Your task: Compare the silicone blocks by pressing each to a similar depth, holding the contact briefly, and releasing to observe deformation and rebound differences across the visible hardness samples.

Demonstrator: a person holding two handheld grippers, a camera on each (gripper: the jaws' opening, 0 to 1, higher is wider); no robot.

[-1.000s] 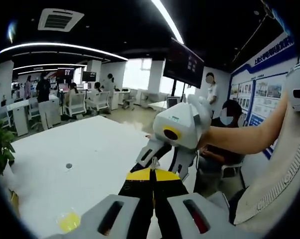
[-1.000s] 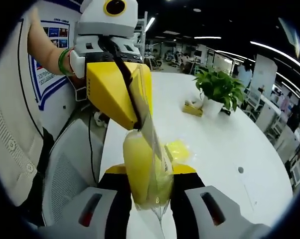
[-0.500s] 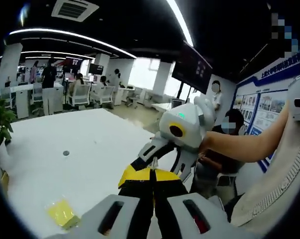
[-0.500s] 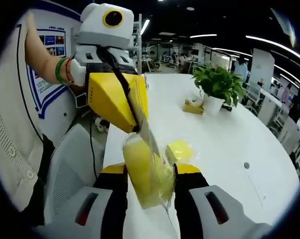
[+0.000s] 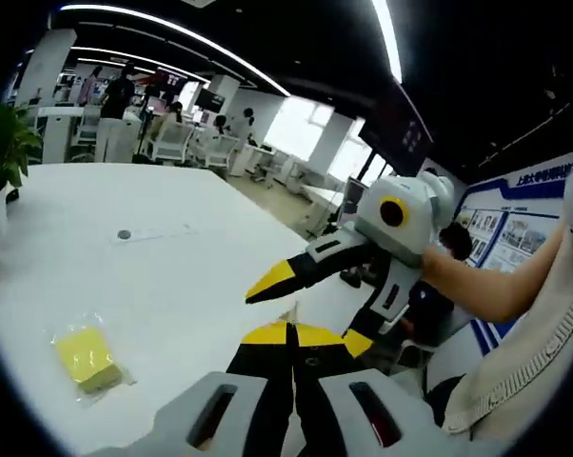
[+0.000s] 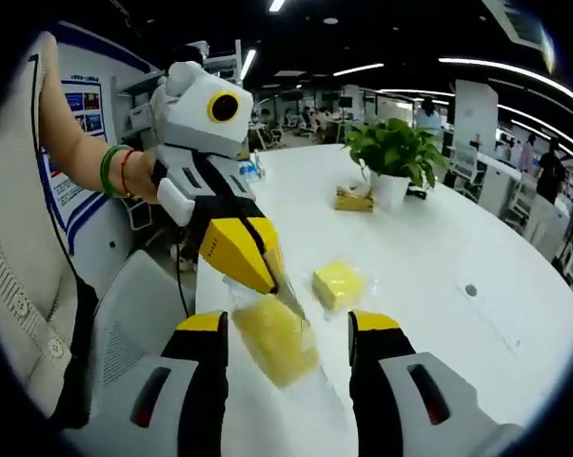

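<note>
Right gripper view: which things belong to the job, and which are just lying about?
Job: yellow silicone block in clear bag, pinched by left gripper; open right gripper; second yellow block on white table.
Lying about: green potted plant; yellow box beside it.

The bench (image 6: 439, 257) is smooth, matt white. Between the right gripper's (image 6: 286, 335) yellow-tipped black plastic jaws, a yellow silicone block (image 6: 272, 347) sits in glossy clear film; another wrapped block (image 6: 337, 284) lies just beyond them, equally shiny.
</note>
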